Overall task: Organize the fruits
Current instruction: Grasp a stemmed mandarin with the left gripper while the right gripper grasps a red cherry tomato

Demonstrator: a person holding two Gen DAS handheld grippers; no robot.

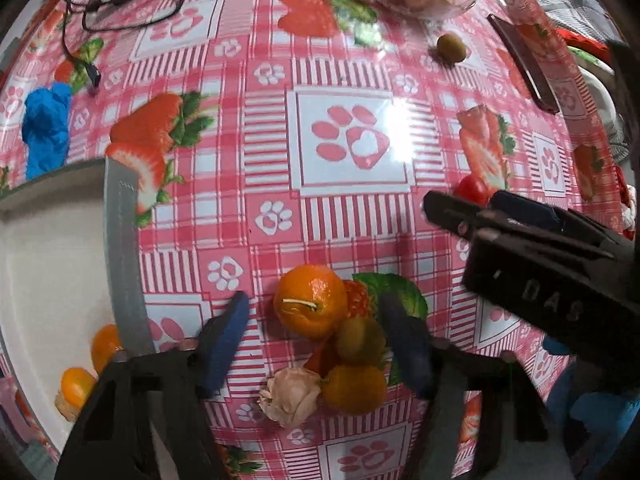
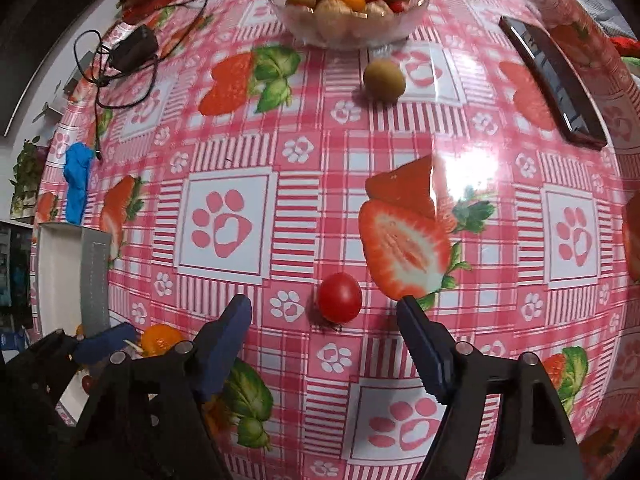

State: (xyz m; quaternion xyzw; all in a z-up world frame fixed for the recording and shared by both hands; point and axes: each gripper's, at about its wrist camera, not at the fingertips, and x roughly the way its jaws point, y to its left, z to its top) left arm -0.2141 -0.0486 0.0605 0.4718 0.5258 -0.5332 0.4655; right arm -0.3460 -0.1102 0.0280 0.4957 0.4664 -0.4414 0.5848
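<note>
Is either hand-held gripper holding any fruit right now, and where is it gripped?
Nothing is held. The left hand-held gripper is open around the tangerine; the right hand-held gripper is open around the cherry tomato.

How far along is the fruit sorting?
Early. Done: two small orange fruits sit in the white box. In hand: nothing; left gripper open around the loose fruit pile, right gripper open around the red cherry tomato. Left: green olive-like fruit.
</note>
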